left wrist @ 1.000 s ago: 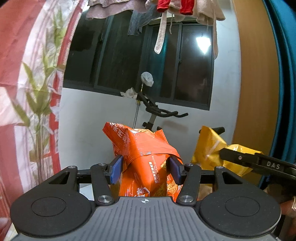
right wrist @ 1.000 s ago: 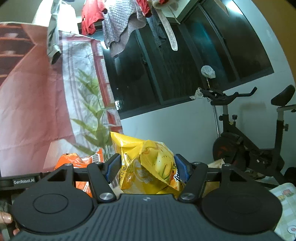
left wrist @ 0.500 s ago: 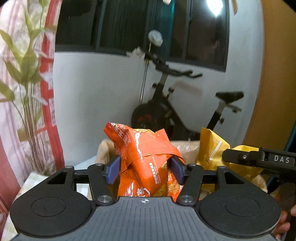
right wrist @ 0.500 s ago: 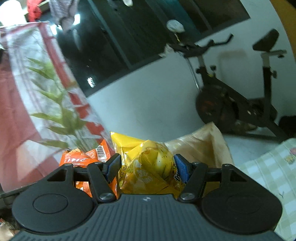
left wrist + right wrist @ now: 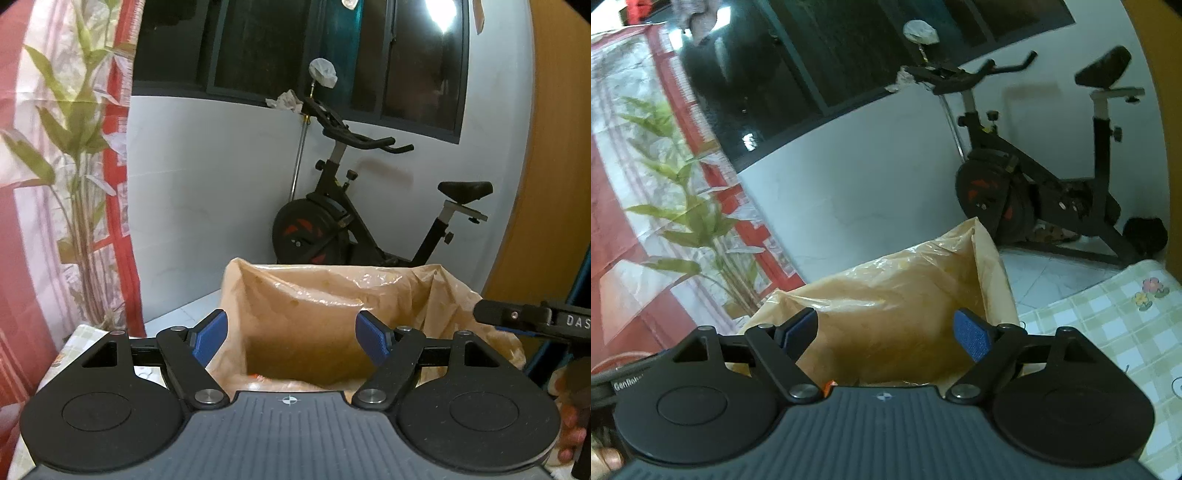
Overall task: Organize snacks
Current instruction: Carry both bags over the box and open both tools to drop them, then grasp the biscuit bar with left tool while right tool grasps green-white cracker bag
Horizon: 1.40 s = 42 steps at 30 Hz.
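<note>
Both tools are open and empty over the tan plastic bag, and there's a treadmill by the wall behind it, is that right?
Not quite: the machine behind the bag is an exercise bike with handlebars and a saddle, not a treadmill; both wrist views show it. The rest holds: the left tool and the right tool are opening, with nothing between their pads, over the tan plastic bag.

This looks like a lived-in room of a home: a black exercise bike (image 5: 354,206) stands at centre right against a white wall under dark-framed night windows (image 5: 295,51), a red-and-white leaf-printed curtain (image 5: 62,166) hangs at left, and a green checked floral tablecloth (image 5: 1115,325) shows lower right.
</note>
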### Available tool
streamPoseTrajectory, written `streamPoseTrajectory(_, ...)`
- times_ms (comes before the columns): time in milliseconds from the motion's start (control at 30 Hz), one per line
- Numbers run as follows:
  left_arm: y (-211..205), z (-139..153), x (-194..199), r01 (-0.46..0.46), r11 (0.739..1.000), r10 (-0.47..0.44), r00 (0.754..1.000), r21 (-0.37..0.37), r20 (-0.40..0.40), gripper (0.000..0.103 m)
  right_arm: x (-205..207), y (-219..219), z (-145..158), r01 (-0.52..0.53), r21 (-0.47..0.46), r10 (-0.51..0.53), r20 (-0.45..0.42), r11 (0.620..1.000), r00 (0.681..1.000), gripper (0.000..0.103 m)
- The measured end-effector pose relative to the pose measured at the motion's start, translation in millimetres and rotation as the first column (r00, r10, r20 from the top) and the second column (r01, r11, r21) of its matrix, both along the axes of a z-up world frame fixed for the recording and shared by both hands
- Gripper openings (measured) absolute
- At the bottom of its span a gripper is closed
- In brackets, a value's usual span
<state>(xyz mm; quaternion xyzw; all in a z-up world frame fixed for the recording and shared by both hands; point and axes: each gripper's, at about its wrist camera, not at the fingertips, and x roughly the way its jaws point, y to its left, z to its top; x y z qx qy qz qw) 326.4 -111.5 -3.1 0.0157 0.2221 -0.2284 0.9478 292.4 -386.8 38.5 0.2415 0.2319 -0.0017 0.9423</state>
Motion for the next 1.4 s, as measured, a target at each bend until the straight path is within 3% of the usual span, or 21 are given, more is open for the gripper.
streamPoseTrajectory(233,38,0,-34,-0.015,1.000,0.015,1.000,-0.015,-0.019,0.078,-36,24,13,-0.115,-0.160,0.124,0.048,0.980,0.991,0.083)
streamPoseTrajectory(400,64,-10,-58,-0.031,0.999,0.030,0.998,-0.025,-0.058,0.079,-62,40,15,-0.177,-0.207,0.197,0.081,0.962,0.977,0.083)
streamPoseTrajectory(567,79,-32,-83,-0.051,0.999,0.049,0.995,-0.019,-0.086,0.079,-88,54,6,-0.195,-0.223,0.221,0.095,0.955,0.971,0.083)
streamPoseTrajectory(767,86,-74,-108,-0.066,0.998,0.068,0.987,0.014,-0.146,0.079,-122,70,-23,-0.144,-0.246,0.174,0.103,0.958,0.979,0.083)
streamPoseTrajectory(1000,98,-114,-119,-0.132,0.991,0.125,0.956,-0.010,-0.265,0.079,-144,82,-57,-0.174,-0.355,0.191,0.012,0.918,0.982,0.083)
streamPoseTrajectory(1233,90,-139,-127,-0.136,0.989,0.146,0.934,0.054,-0.326,0.079,-145,89,-80,-0.232,-0.374,0.221,-0.072,0.898,0.973,0.083)
streamPoseTrajectory(1400,89,-149,-127,-0.128,0.990,0.140,0.924,0.060,-0.356,0.079,-143,101,-90,-0.276,-0.432,0.249,-0.118,0.859,0.961,0.091)
